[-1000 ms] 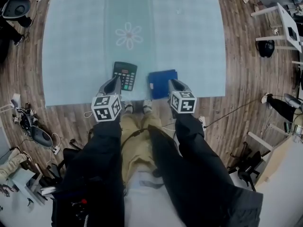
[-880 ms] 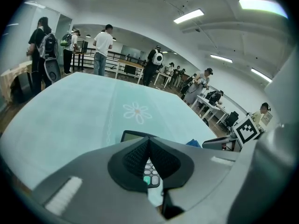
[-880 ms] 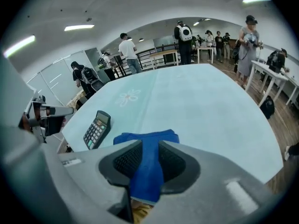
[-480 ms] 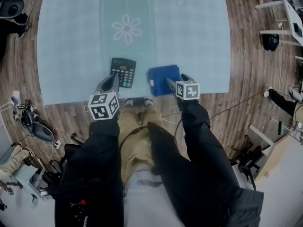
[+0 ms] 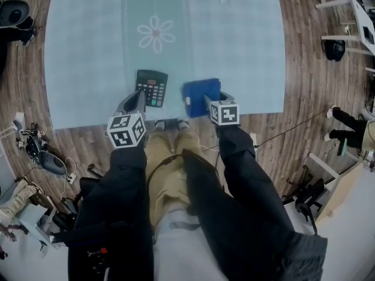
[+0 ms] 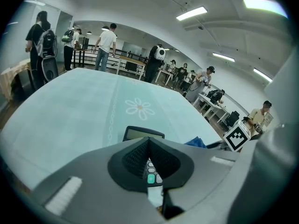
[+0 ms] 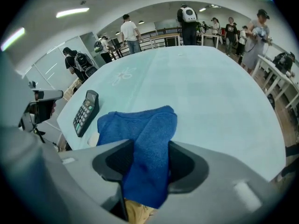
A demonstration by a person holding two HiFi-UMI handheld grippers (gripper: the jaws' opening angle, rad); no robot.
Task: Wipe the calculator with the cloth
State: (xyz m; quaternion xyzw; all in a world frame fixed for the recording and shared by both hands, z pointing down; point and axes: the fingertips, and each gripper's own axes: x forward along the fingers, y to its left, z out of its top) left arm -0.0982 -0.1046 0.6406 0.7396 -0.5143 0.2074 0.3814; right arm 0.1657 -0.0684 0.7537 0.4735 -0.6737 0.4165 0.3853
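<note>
A dark calculator [image 5: 152, 88] lies flat near the front edge of the pale blue tablecloth [image 5: 234, 45]. Right of it lies a folded blue cloth [image 5: 200, 94]. My left gripper [image 5: 139, 100] is shut and empty, its tips just above the calculator's near end; the keys [image 6: 150, 172] show through the closed jaws. My right gripper [image 5: 208, 103] points steeply down at the cloth's near edge. Its jaws have just been closing, and a raised fold of the cloth [image 7: 148, 139] fills the gap, touching both pads. The calculator [image 7: 85, 111] lies to its left.
The table's front edge [image 5: 176, 120] runs just under both grippers, with the person's legs and shoes below it. Wood floor with chairs, cables and desks surrounds the table. A flower print [image 5: 155, 34] marks the tablecloth's middle. Several people stand in the room beyond.
My right gripper has dropped onto the cloth's near edge, opened its jaws and drawn them in around a fold. The left gripper has stayed by the calculator.
</note>
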